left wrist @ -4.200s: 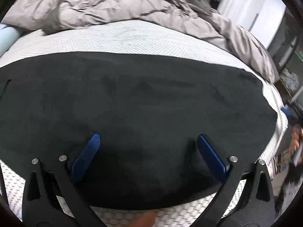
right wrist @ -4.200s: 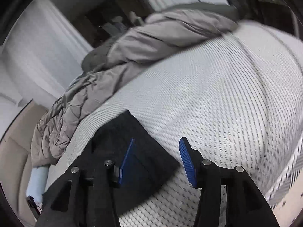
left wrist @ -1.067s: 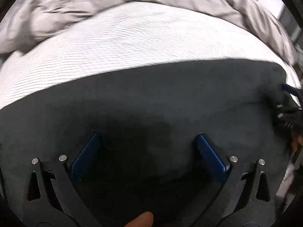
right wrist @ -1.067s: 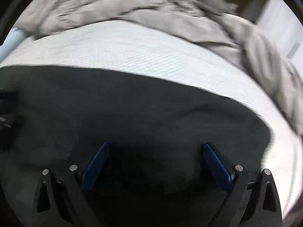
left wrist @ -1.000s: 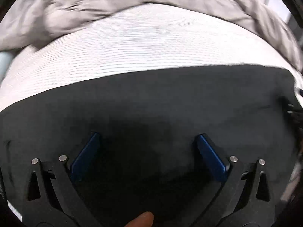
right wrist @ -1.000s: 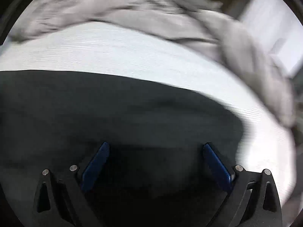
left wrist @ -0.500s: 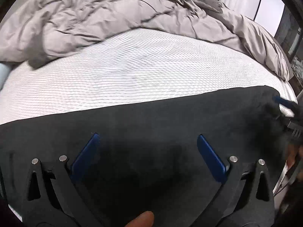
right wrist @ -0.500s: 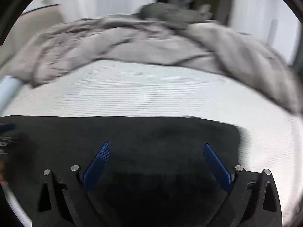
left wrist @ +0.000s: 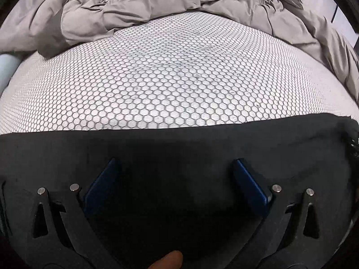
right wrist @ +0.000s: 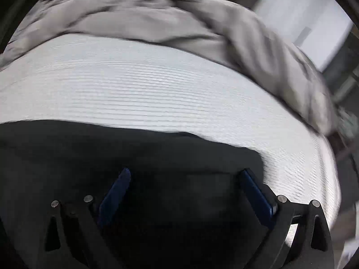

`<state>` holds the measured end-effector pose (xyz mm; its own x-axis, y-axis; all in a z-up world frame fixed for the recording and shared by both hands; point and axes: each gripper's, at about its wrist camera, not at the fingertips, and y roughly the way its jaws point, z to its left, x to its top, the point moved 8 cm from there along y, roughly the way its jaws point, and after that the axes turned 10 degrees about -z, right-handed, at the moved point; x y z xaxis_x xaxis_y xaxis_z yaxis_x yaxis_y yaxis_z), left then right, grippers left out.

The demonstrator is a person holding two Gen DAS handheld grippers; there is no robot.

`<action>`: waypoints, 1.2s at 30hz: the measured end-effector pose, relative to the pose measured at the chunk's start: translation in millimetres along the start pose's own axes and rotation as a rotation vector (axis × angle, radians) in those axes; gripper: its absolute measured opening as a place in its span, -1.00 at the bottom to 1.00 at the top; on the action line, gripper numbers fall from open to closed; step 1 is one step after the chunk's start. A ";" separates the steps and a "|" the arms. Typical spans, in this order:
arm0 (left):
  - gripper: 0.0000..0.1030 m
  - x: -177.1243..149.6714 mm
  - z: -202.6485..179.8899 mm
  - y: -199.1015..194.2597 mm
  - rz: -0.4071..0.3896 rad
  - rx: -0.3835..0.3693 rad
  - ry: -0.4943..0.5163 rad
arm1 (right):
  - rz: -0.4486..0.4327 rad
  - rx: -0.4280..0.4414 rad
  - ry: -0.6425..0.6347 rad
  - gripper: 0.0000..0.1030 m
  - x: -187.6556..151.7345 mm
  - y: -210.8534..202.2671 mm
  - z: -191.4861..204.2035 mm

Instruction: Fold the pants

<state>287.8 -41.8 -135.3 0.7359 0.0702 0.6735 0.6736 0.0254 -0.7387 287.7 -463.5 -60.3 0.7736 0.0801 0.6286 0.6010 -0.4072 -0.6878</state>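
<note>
Home bedroom showing. Bed (left wrist: 179,78) filling both views, bare mattress wearing white cover with dark honeycomb pattern. Rumpled grey duvet (left wrist: 134,4) lying bunched along far side of bed. Black pants (left wrist: 179,148) lying spread flat on near part of mattress. Pale curtain or window panel (right wrist: 303,15) showing blurred beyond bed in right wrist view.
</note>
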 end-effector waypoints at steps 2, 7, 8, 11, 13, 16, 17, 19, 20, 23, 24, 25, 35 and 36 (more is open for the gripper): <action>0.97 2.5 -2.3 -7.6 -0.016 0.006 0.000 | 0.002 0.056 0.081 0.91 -1.4 -1.9 -13.1; 0.97 2.7 -52.5 -30.0 -0.048 -0.106 0.027 | -0.114 0.136 0.049 0.91 25.7 -42.5 5.5; 0.97 -1.2 -70.7 -34.5 -0.040 -0.139 0.045 | -0.135 0.167 0.026 0.91 29.0 -51.9 16.3; 0.98 -24.8 -115.7 -43.7 -0.007 -0.230 0.138 | -0.126 0.398 -0.039 0.91 22.7 -69.2 71.6; 0.98 -45.8 -136.2 -45.9 0.019 -0.228 0.245 | -0.066 0.487 -0.111 0.89 4.2 -66.7 97.9; 0.98 -63.9 -141.0 -49.9 0.008 -0.197 0.326 | -0.019 0.423 -0.233 0.88 -26.8 -53.8 99.2; 0.98 -65.2 -134.4 -50.8 0.014 -0.209 0.305 | -0.016 0.433 -0.217 0.88 -32.1 -53.3 87.4; 0.98 -65.2 -120.3 -51.5 0.019 -0.200 0.269 | -0.003 0.395 -0.171 0.85 -39.3 -50.0 52.1; 0.98 -65.2 -113.4 -50.5 0.020 -0.193 0.257 | -0.004 0.382 -0.147 0.75 -44.2 -48.3 32.9; 0.99 -65.2 -99.5 -54.2 0.016 -0.163 0.231 | -0.015 0.497 -0.085 0.45 -62.4 -56.4 1.7; 0.99 -64.7 -96.7 -55.6 0.012 -0.154 0.223 | -0.032 0.495 -0.104 0.46 -66.1 -60.9 -1.3; 0.97 -65.6 -95.2 -59.7 0.010 -0.148 0.217 | -0.049 0.466 -0.139 0.51 -69.3 -66.4 -2.5; 0.98 -127.0 -167.2 -122.6 0.015 -0.448 0.340 | -0.116 0.644 -0.228 0.45 -89.7 -123.3 48.4; 0.98 -133.0 -167.6 -120.1 0.006 -0.420 0.377 | -0.107 0.628 -0.296 0.44 -99.2 -121.5 54.4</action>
<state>120.6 -221.3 -131.4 0.6617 -0.2941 0.6897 0.5820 -0.3785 -0.7197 148.8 -372.5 -58.9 0.6720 0.3714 0.6407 0.6104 0.2121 -0.7632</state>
